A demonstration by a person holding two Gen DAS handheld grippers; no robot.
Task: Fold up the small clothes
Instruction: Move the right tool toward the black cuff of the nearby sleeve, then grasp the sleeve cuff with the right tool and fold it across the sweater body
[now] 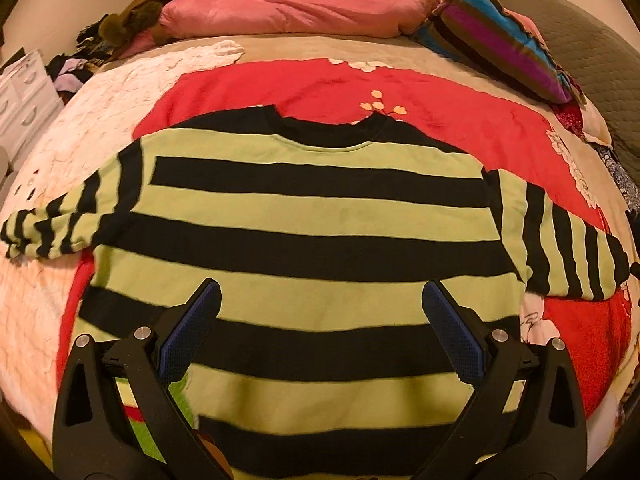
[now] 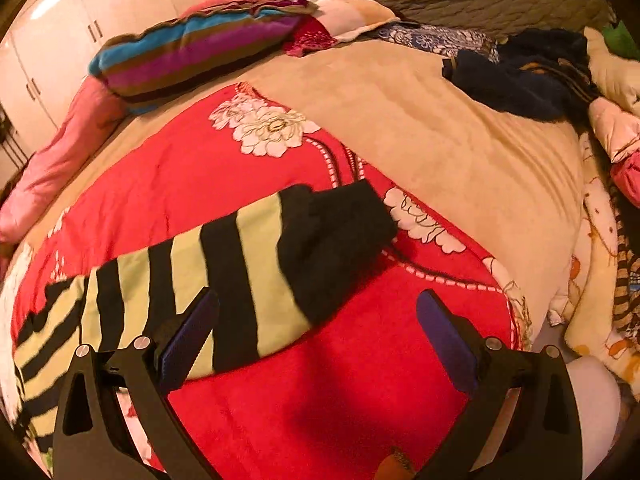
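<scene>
left claw [image 1: 320, 304] released over striped sweater [image 1: 304, 216] | right claw [image 2: 318, 312] released by sleeve [image 2: 248, 272] | no legible writing

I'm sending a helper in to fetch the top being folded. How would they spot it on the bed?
On the bed, look at the red flowered blanket. Spread flat on it lies a long-sleeved sweater, neck toward the pink pillow. Only it has wide green and black stripes; the striped cushion nearby is blue and purple.

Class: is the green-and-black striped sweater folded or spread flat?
Spread flat: the green-and-black striped sweater lies open, both sleeves out sideways.
</scene>
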